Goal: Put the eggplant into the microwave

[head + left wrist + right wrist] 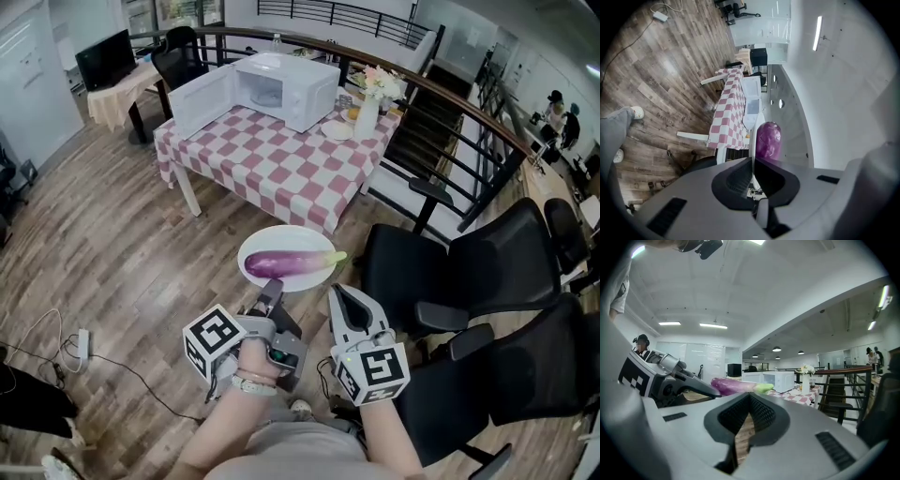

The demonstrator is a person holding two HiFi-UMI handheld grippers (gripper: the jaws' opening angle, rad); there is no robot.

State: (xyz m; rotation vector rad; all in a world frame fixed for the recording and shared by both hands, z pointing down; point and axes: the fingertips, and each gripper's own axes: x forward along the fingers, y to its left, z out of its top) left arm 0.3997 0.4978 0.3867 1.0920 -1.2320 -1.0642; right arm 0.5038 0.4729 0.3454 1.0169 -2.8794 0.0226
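A purple eggplant (286, 263) with a green stem lies on a white plate (281, 236) that hangs above the wooden floor. My left gripper (272, 289) is shut on the plate's near rim. In the left gripper view the plate (753, 131) shows edge-on between the closed jaws (753, 161), with the eggplant (768, 139) just past them. My right gripper (337, 292) is shut and holds nothing, close to the plate's right near edge. From the right gripper (750, 395) the eggplant (733, 386) shows just above the jaw tips. The white microwave (286, 89) stands far ahead with its door (202, 103) swung open.
The microwave sits on a table with a red-and-white checked cloth (281, 159), beside a white vase of flowers (366, 112) and a small plate (337, 129). Black office chairs (450, 272) crowd the right. A power strip and cable (80, 345) lie on the floor at left.
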